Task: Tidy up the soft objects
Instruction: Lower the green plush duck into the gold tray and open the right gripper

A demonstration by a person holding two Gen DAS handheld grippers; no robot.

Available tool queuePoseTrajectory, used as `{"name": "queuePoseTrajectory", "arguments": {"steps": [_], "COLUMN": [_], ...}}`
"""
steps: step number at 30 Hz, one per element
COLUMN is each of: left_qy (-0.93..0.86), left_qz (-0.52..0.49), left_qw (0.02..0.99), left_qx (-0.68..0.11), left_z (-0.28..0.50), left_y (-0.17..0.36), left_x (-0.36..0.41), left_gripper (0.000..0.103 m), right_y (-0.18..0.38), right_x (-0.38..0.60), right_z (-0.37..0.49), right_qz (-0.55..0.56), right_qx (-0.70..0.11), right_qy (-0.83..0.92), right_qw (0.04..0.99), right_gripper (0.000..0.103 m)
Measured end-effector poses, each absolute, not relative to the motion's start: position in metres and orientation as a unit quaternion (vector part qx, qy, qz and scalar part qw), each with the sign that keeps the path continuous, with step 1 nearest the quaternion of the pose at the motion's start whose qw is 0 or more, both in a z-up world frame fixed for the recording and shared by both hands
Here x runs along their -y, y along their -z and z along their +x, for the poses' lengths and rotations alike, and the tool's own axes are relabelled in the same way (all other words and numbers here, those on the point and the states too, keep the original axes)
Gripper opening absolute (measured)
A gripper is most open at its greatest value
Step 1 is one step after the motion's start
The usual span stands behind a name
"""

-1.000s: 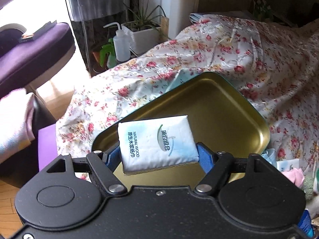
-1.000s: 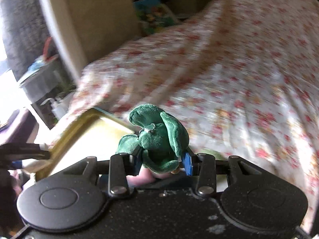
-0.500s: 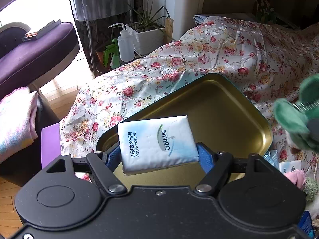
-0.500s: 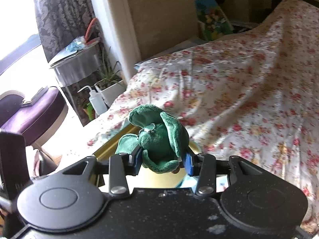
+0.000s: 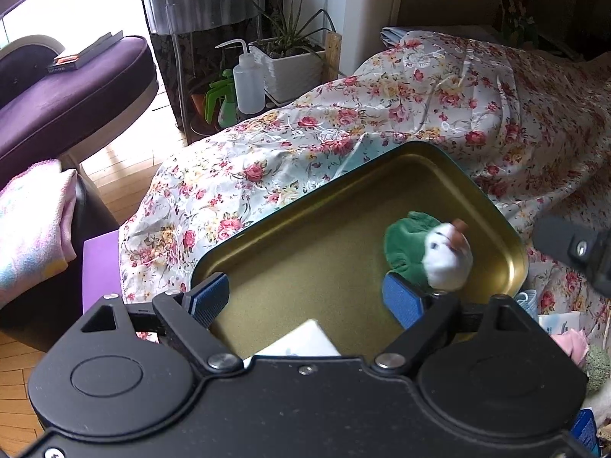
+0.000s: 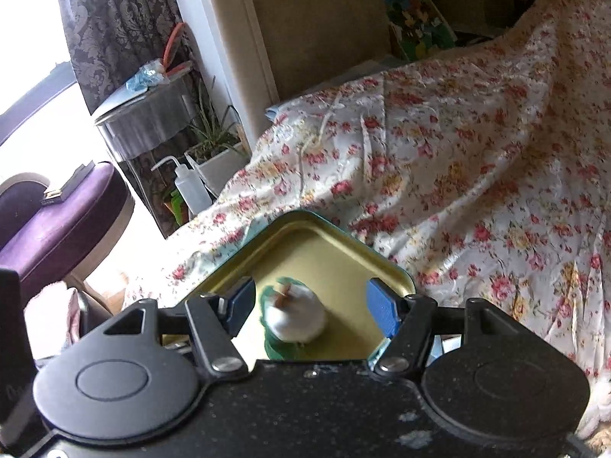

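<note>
Left wrist view: left gripper (image 5: 305, 299) jaws just sprang wide, white tissue pack (image 5: 301, 341) in gold metal tray (image 5: 492, 213) below. Right gripper (image 6: 311, 303) opened too, empty; blurred green-and-white plush toy (image 6: 292, 315) apparently lands far right.

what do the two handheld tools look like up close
Both match: a broad matte black plastic body with two round raised discs, black linkage arms pinned by silver rivets, and flat blue ribbed pads. The left tool looks clean; the right tool is speckled with white flecks. No cables, markings, sleeves or hands show.
</note>
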State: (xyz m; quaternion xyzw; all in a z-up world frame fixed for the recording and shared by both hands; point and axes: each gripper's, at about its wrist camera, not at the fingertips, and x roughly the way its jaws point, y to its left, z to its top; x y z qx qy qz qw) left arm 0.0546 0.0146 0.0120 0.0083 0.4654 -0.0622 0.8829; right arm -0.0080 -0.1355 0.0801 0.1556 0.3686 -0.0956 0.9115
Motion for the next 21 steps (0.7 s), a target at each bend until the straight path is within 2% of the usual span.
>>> {"name": "queuePoseTrajectory", "arguments": {"steps": [21], "left_qy": [0.059], "left_qz": [0.011], "left_qw": [0.882], "left_qx": [-0.468], "left_z": [0.054], "left_y": [-0.009], "left_x": [-0.012], "left_gripper": [0.085], "right_y": [-0.06], "right_x": [0.15], "right_z": [-0.027], "right_qz": [0.164], "right_qx": [-0.391], "right_qy": [0.12], "right_qw": [0.898], "right_gripper": [0.066]}}
